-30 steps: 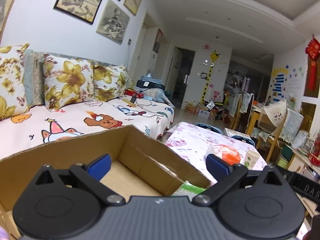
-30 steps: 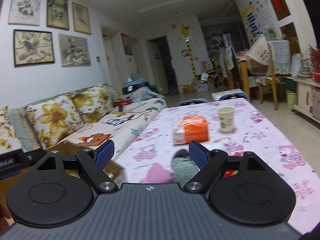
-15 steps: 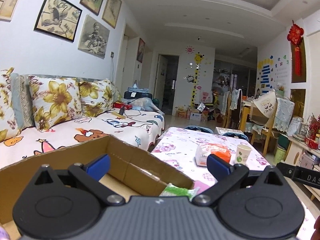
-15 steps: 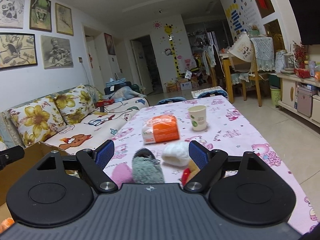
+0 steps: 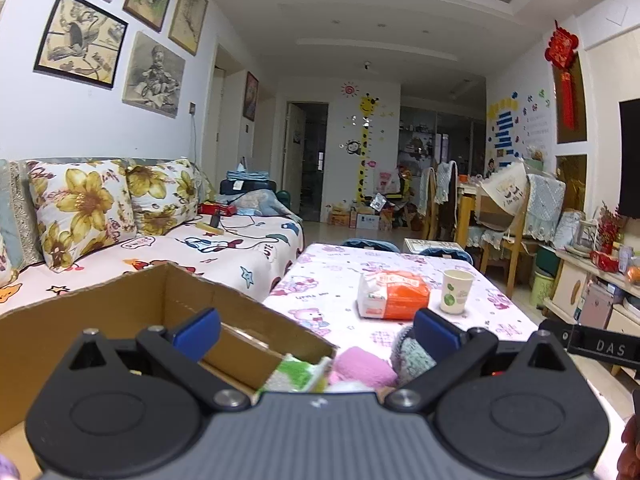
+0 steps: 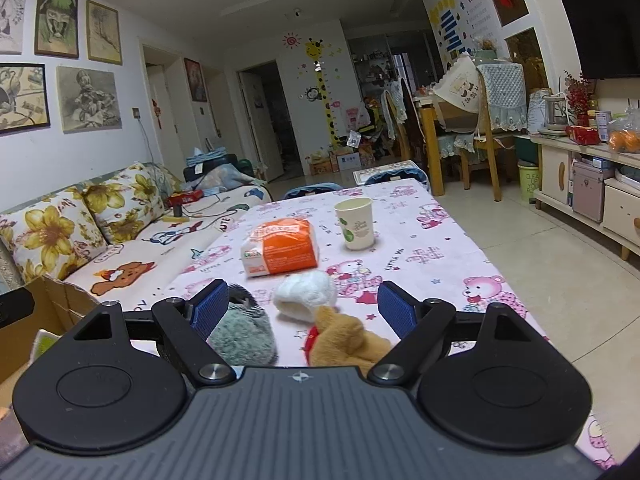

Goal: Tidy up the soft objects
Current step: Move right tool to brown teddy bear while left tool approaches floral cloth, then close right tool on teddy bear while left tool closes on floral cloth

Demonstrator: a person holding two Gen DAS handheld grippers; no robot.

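I hold both grippers level: left gripper (image 5: 316,330) and right gripper (image 6: 304,304) fingers spread wide, gripping nothing. Soft toys (image 6: 348,340) lie on the pink-clothed counter (image 6: 420,232); sofa (image 6: 132,240) alongside

A cardboard box (image 5: 120,312) stands at the left end of the bench (image 6: 420,240), between it and the sofa (image 5: 180,248) along the left wall. On the bench, a tissue pack (image 6: 282,246) lies left of a paper cup (image 6: 356,224), and nearer the camera a fuzzy sock (image 6: 240,334), a woolly ball (image 6: 306,294) and a plush toy (image 6: 346,340) sit close together, left to right. In the left wrist view, a folded cloth (image 5: 296,372) rests at the box's near corner, with a rolled sock (image 5: 362,368) just right of it.
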